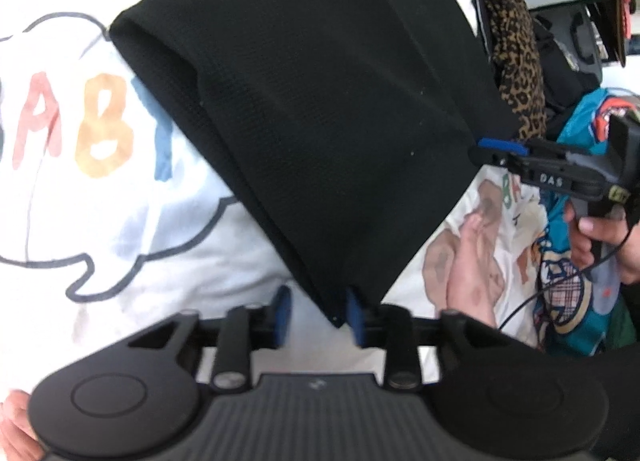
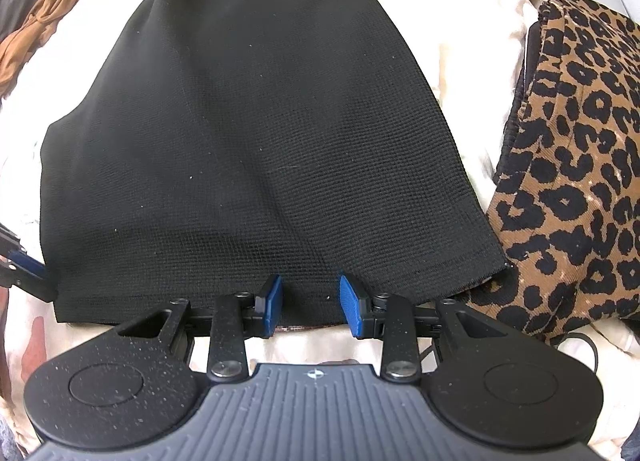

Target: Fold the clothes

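The black knit cloth [image 2: 256,133] lies flat on a white printed sheet [image 1: 120,197], hiding much of it. The left gripper [image 1: 319,315] has its blue pads apart at the cloth's corner. The right gripper [image 2: 311,307] also stands apart at the hem. A leopard-spot cloth [image 2: 572,165] lies beside, cut off.

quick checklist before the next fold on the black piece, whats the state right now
1. Black garment flat on the white printed sheet: ok in the right wrist view.
2. Left claw gripping the corner: not ok, pads apart, cloth only against one.
3. Right claw gripping the hem: not ok, pads spread, not pressing.
4. Leopard-print cloth clear of the garment: ok, beside it.
5. Surface free of wrinkles: cannot tell at the far end.
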Demonstrator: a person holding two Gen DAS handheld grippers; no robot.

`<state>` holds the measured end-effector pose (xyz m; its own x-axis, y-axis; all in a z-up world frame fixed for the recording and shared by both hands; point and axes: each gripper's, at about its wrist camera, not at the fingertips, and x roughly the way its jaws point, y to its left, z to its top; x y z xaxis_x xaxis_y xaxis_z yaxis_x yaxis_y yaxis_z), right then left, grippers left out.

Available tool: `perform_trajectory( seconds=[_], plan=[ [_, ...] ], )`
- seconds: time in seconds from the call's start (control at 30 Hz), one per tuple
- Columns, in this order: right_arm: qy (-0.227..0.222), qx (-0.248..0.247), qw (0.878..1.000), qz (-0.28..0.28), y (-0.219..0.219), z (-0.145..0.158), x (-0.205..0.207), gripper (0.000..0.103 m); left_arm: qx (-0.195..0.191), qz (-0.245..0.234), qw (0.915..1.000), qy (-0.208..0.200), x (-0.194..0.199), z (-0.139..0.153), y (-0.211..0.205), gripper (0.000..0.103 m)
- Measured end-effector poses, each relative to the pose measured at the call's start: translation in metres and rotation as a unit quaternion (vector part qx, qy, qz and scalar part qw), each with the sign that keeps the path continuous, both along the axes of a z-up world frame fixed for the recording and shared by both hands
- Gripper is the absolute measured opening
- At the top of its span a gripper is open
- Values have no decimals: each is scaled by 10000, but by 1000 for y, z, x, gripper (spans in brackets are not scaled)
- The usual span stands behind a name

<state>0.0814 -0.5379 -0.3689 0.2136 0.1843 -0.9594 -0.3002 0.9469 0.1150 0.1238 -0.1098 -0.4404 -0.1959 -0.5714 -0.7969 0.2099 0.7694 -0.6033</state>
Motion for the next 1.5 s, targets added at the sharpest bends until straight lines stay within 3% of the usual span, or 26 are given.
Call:
perform_trajectory(
  seconds=[0.2, 0.33, 0.5, 0.57, 0.77, 1.1, 1.2, 1.5],
  plan=[
    [-5, -28, 10000, 41, -19, 4, 3, 39, -552, 16, 9983, -179, 1, -8, 7, 50],
    [3, -40, 10000, 80, -33, 7, 4, 38, -1001, 413, 9941, 77, 5, -20, 18, 50],
    [22, -35, 9999, 99, -51, 10, 7, 39, -1518, 550, 9867, 171, 4, -28, 26, 51],
    [29, -41, 9999, 124, -57, 12, 8, 39, -1634, 763, 9829, 385, 4, -34, 33, 45],
    [45, 16, 9999, 107, -78, 17, 14, 38, -1632, 1068, 9783, 699, -2, -46, 42, 26],
    [56, 146, 9999, -15, -110, 23, 22, 38, -1581, 1046, 9806, 508, -9, -53, 27, 18],
    [72, 166, 9998, -76, -121, 26, 25, 38, -1503, 1043, 9818, 510, -11, -52, 30, 8],
    [220, 486, 9969, -583, -157, 44, 33, 39, -1472, 802, 9847, 468, -4, -17, 36, 3]
  ],
)
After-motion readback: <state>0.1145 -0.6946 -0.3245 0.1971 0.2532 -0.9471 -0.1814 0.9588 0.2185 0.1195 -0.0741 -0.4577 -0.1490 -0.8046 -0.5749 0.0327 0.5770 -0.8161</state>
